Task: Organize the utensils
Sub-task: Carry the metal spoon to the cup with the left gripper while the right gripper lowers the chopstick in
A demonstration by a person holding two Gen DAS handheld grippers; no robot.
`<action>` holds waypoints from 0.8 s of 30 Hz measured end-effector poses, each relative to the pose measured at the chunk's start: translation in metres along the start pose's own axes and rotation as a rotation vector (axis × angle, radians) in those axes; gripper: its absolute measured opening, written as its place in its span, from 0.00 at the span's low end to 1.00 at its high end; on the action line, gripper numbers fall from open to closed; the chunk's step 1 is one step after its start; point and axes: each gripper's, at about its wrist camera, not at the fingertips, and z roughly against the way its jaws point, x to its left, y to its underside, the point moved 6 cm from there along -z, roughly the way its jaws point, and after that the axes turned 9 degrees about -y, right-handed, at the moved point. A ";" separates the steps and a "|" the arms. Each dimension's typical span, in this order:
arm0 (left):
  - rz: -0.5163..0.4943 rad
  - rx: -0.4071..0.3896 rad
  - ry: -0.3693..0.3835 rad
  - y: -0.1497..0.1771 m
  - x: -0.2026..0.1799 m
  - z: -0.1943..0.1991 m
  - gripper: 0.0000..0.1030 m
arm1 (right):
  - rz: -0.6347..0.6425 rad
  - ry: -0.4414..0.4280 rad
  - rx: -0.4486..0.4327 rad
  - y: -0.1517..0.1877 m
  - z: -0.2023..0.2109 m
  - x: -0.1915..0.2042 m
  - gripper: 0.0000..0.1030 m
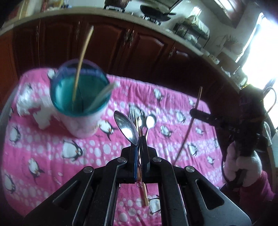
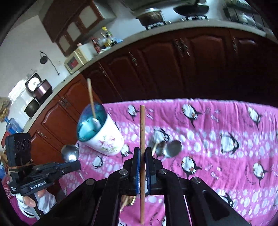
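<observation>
Right gripper (image 2: 142,157) jaws clamp an upright chopstick (image 2: 142,135); cup (image 2: 102,133) tilts on pink penguin cloth (image 2: 217,139).

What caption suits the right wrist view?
Right hand-held gripper clamps a chopstick upright near the cup.

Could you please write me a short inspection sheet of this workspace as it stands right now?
Surface: pink penguin blanket, wrinkled, covering the table.
Job's things: cup upright, holding one chopstick and a white utensil; fork and two spoons lying on the blanket.
Clutter: nothing seen.
Grippers: left gripper shut on a large spoon; right gripper shut on a wooden chopstick.
Cables: one at the right gripper's handle.
Surroundings: dark wood cabinets, microwave, stove pots.
</observation>
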 end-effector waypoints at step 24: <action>0.045 -0.305 -0.312 -0.131 0.105 0.026 0.01 | 0.257 -0.095 -0.179 -0.158 -0.026 0.143 0.05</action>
